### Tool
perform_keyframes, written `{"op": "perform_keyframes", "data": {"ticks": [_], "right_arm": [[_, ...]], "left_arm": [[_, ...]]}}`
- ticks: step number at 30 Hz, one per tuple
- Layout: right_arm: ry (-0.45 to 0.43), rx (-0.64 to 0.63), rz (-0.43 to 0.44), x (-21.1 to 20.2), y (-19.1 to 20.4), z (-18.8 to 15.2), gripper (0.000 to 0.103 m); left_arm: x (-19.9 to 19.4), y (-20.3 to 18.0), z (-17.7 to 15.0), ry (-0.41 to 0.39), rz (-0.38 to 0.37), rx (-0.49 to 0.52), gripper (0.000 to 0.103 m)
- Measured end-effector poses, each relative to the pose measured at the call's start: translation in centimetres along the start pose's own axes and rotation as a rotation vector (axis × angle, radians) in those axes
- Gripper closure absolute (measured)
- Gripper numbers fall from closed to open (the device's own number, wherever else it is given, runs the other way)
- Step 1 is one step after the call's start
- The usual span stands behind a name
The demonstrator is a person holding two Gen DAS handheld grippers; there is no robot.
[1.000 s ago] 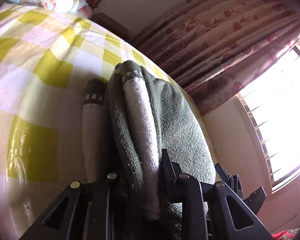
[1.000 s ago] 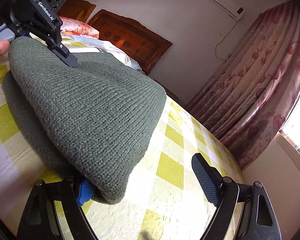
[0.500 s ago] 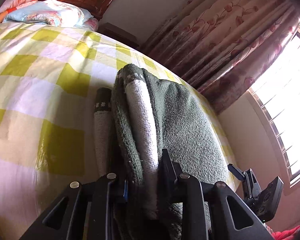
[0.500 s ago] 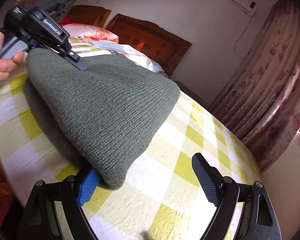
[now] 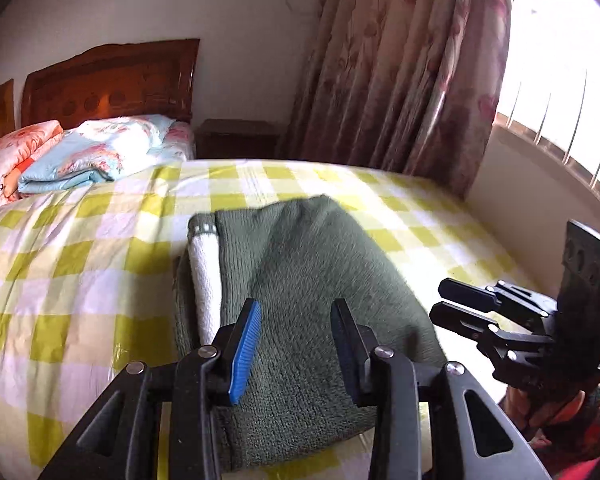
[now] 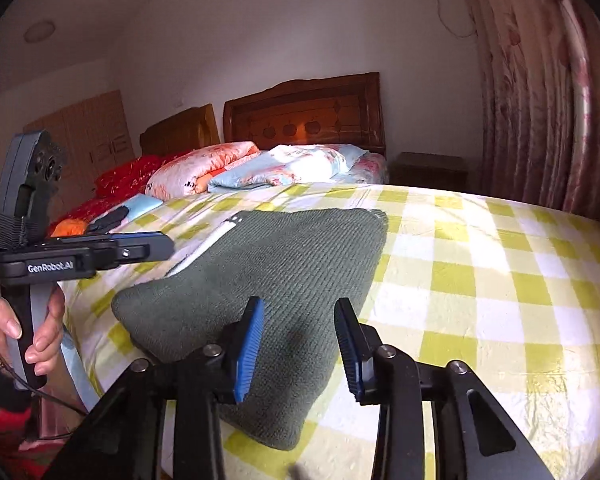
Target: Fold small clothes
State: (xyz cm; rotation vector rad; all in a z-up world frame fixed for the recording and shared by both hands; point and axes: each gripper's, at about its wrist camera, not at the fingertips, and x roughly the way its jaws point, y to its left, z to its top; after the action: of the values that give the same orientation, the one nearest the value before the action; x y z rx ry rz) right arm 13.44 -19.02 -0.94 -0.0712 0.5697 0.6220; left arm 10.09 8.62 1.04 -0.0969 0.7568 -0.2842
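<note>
The left gripper (image 5: 296, 344) hangs above the folded green knit garment (image 5: 316, 280), jaws just parted and clenching nothing. The right gripper (image 6: 300, 340), jaws just narrowed but also empty, hovers over the garment's near edge. The garment lies flat on the checked bedsheet (image 6: 480, 280), pillows (image 6: 284, 166) toward twelve o'clock.

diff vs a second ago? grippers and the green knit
Left gripper let go of the green knit: its fingers have just been opening and now sit pulled back above it, nothing between them. Right gripper has been closing its fingers on nothing and lifted off the knit's edge. The knit now lies flat, folded, on the checked bedsheet. The knit's place on the bed is unchanged.
</note>
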Motion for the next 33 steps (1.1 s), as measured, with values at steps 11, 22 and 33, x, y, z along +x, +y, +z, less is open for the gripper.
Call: {"op": "perform_keyframes", "data": {"ticks": [11,22,33], "right_arm": [[0.018,-0.283,-0.131,1.3,4.3,-1.5,0.000],[0.081,-0.342,-0.091,1.8,5.6,-0.8,0.000],[0.061,-0.148,-0.039,5.9,1.9,0.6,0.033]], "left_arm": [[0.1,1.9,-3.8,0.024,-0.040,-0.031,0.066],[0.0,1.8,-2.6,0.033,-0.038,-0.012,0.066],[4.2,2.7,-0.4,0.066,0.001,-0.084,0.063]]}}
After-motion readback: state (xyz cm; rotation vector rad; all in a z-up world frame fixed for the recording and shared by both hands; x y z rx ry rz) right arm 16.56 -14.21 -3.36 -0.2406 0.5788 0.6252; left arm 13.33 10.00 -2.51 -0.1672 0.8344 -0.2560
